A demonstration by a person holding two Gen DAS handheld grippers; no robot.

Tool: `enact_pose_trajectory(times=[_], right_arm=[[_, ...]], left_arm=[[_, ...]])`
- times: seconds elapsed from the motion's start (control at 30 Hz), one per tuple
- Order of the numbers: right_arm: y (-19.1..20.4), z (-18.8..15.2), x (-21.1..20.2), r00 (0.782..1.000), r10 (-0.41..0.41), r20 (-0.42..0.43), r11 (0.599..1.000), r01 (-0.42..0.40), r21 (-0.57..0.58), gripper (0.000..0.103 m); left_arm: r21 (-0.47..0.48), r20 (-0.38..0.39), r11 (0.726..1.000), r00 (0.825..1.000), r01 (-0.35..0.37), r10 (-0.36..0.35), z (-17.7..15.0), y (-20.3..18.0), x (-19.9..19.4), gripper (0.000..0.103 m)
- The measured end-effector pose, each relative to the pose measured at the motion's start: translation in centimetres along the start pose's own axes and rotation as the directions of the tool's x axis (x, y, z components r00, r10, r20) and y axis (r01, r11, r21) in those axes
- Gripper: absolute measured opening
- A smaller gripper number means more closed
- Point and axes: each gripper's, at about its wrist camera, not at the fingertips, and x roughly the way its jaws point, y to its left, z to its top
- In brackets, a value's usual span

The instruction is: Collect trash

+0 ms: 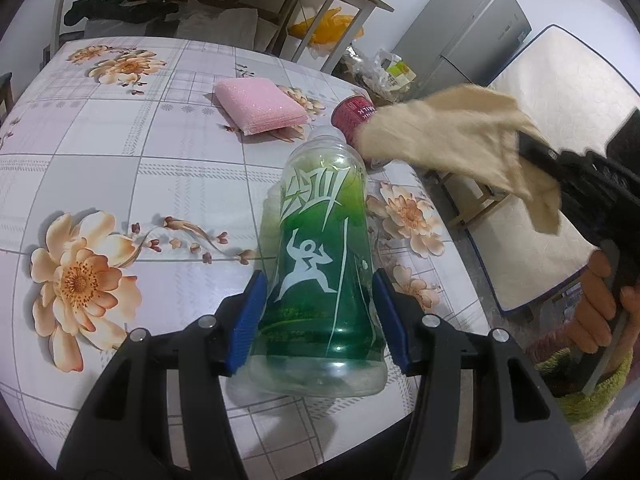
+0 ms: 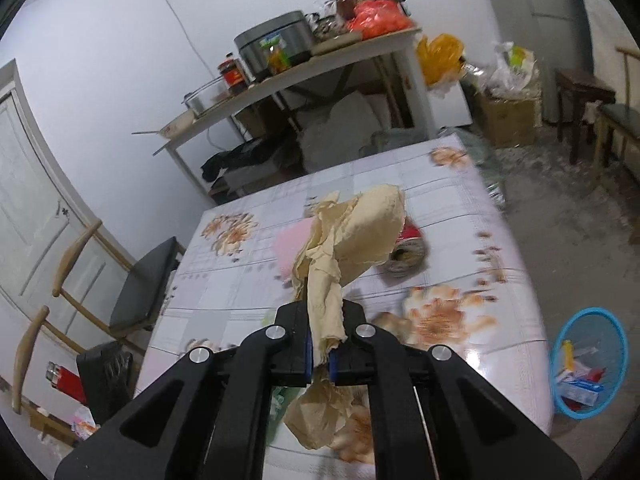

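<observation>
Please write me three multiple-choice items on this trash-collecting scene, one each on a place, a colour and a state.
1. Where is the blue mesh wastebasket?
A. on the floor beside the table
B. on the table
C. on the shelf

2. What colour is the flat scrubbing sponge on the floral tablecloth?
A. yellow
B. pink
C. grey

3. What is the right gripper doing?
A. standing open and empty
B. clamped on a crumpled beige paper
C. gripping the red can

Answers:
1 A: the right wrist view shows it down past the table's edge.
2 B: the left wrist view shows it pink.
3 B: the paper is pinched between the blue-padded fingers, while the left gripper straddles the clear green-labelled plastic bottle.
</observation>
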Motion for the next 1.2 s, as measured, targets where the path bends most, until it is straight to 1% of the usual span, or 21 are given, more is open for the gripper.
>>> enact_pose_trajectory(times=[0.17, 0.23, 0.27, 0.33, 0.37, 0.5, 0.63, 0.7, 0.87, 0.93, 0.97, 1.0, 1.03, 1.07, 1.1, 1.2], right_arm=[[-0.6, -0.9, -2.0, 0.998, -0.055, -0.012, 0.997, 0.054, -0.049, 0.006], [-0.5, -1.4, -2.0, 0.997, -0.064, -0.043, 0.995, 0.060, -0.074, 0.006], [-0.4, -1.8, -1.7, 0.995, -0.067, -0.072, 0.994, 0.060, -0.093, 0.006], [-0.1, -2.6, -0.7, 0.990, -0.077, -0.120, 0.990, 0.061, -0.129, 0.006], [0.1, -3.1, 0.3, 0.984, -0.080, -0.162, 0.987, 0.056, -0.148, 0.006], [0.2, -4.7, 3.8, 0.962, -0.049, -0.269, 0.990, 0.010, -0.143, 0.006], [0.2, -5.7, 6.7, 0.950, -0.027, -0.310, 0.991, -0.016, -0.136, 0.006], [0.2, -6.0, 8.2, 0.945, -0.030, -0.325, 0.991, -0.016, -0.137, 0.007], [-0.4, -6.9, 10.4, 0.930, -0.012, -0.368, 0.992, -0.034, -0.120, 0.008], [-0.6, -7.2, 10.7, 0.926, -0.003, -0.378, 0.994, -0.039, -0.105, 0.019], [-0.6, -7.1, 10.7, 0.926, 0.008, -0.378, 0.994, -0.047, -0.095, 0.021], [-0.7, -7.0, 10.6, 0.927, 0.027, -0.373, 0.995, -0.061, -0.079, 0.027], [-0.9, -7.0, 10.2, 0.931, 0.052, -0.361, 0.995, -0.079, -0.060, 0.037], [-1.1, -6.8, 10.0, 0.934, 0.063, -0.353, 0.995, -0.087, -0.052, 0.043], [-1.2, -6.7, 9.7, 0.938, 0.076, -0.339, 0.995, -0.096, -0.042, 0.052], [-1.1, -6.5, 9.5, 0.940, 0.081, -0.331, 0.994, -0.101, -0.044, 0.060]], left_arm=[[0.006, -0.002, 1.000, 1.000, -0.007, 0.007, -0.1, -0.2, 0.0, 0.051], [0.007, -0.003, 1.000, 1.000, -0.008, 0.008, -0.1, -0.3, 0.1, 0.051], [0.007, -0.003, 1.000, 1.000, -0.010, 0.010, -0.1, -0.3, 0.1, 0.051], [0.006, -0.005, 1.000, 1.000, -0.011, 0.011, -0.1, -0.3, 0.1, 0.051], [0.007, -0.005, 1.000, 1.000, -0.011, 0.011, -0.1, -0.3, 0.1, 0.051], [0.006, -0.007, 1.000, 1.000, -0.009, 0.009, -0.1, -0.4, 0.1, 0.051], [0.004, -0.008, 1.000, 1.000, -0.013, 0.013, 0.0, -0.3, 0.0, 0.050], [0.004, -0.008, 1.000, 1.000, -0.013, 0.013, 0.0, -0.2, 0.0, 0.050], [-0.002, -0.011, 1.000, 1.000, -0.007, 0.007, 0.1, 0.0, 0.1, 0.050], [-0.005, -0.012, 1.000, 1.000, -0.003, 0.003, 0.1, 0.1, 0.1, 0.050], [-0.006, -0.012, 1.000, 1.000, -0.002, 0.002, 0.2, 0.1, 0.1, 0.050], [-0.006, -0.011, 1.000, 1.000, -0.002, 0.002, 0.2, 0.1, 0.1, 0.050], [-0.007, -0.011, 1.000, 1.000, -0.001, 0.001, 0.2, 0.2, 0.0, 0.050], [-0.007, -0.012, 1.000, 1.000, 0.000, 0.000, 0.2, 0.2, 0.1, 0.050], [-0.007, -0.012, 1.000, 1.000, 0.001, -0.001, 0.2, 0.2, 0.1, 0.050], [-0.008, -0.012, 1.000, 1.000, 0.001, -0.001, 0.3, 0.2, 0.1, 0.050]])
